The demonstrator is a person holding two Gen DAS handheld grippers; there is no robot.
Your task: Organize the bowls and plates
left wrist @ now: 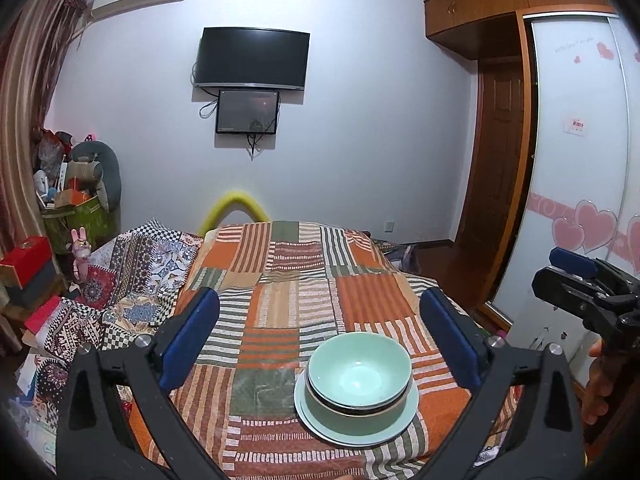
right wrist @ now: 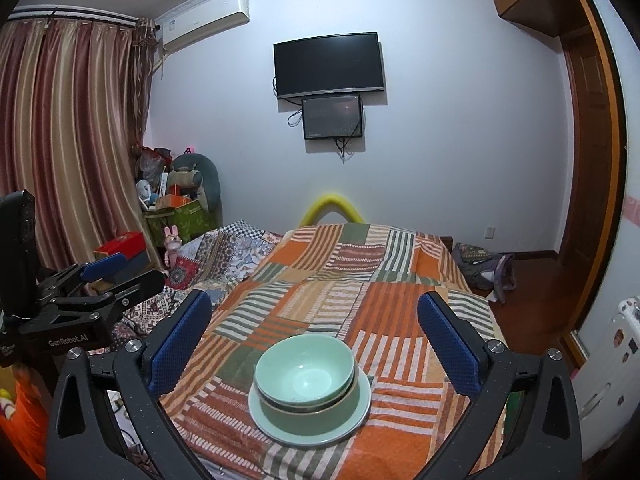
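Observation:
Pale green bowls (left wrist: 359, 374) sit nested on a pale green plate (left wrist: 320, 416) on the striped patchwork cloth. The same bowl stack (right wrist: 305, 378) and plate (right wrist: 360, 400) show in the right wrist view. My left gripper (left wrist: 320, 320) is open and empty, held above and short of the stack. My right gripper (right wrist: 314, 316) is open and empty too, likewise back from the stack. The right gripper also shows at the right edge of the left wrist view (left wrist: 580, 280), and the left gripper at the left edge of the right wrist view (right wrist: 108, 276).
The cloth-covered table (left wrist: 280, 300) fills the middle. A cluttered corner with boxes and a cushion (left wrist: 80, 200) lies at the left, beside curtains (right wrist: 72, 140). A wardrobe with sliding doors (left wrist: 580, 160) stands at the right. A TV (right wrist: 329, 63) hangs on the far wall.

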